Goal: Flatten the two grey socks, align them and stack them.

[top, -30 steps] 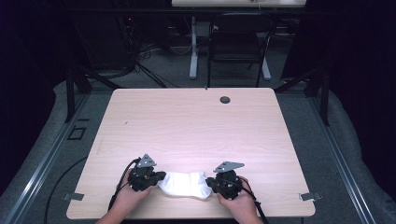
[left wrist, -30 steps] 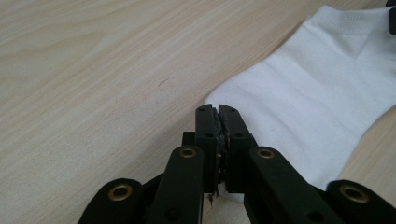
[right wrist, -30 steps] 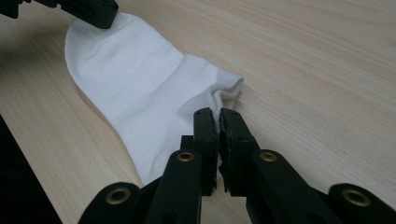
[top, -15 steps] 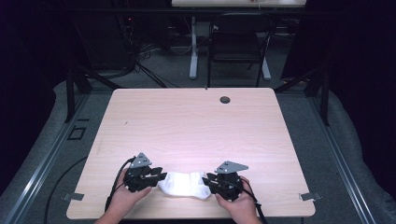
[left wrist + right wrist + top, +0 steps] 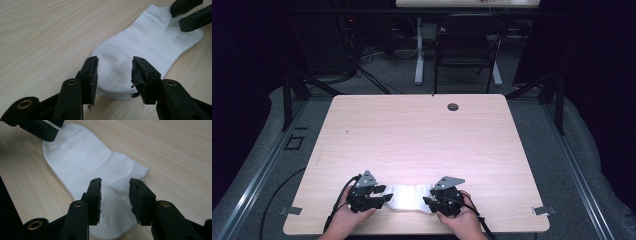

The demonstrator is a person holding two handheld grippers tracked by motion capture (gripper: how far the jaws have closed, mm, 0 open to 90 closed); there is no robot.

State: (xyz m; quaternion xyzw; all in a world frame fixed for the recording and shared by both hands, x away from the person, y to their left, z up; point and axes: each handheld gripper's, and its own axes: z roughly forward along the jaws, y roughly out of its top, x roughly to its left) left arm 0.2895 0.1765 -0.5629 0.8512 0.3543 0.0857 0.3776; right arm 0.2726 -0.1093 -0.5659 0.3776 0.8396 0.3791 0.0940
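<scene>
A white ankle sock lies flat near the front edge of the wooden table, between my two grippers. My left gripper stands over the sock's left end; its jaws have just been opening and stand apart, with the cloth lying loose under them. My right gripper hovers at the other end of the sock, jaws likewise just opened and apart, pads off the fabric. The left gripper's midpoint and the right gripper's midpoint both sit over white cloth.
A small dark round grommet sits near the table's far edge. A black chair and a table leg stand beyond it. Metal brackets flank the front corners. The person's hands reach in from the bottom.
Both pairs of jaws have opened and let go of the sock's ends. The sock now lies flat and stretched out on the table; the hands have barely shifted.
</scene>
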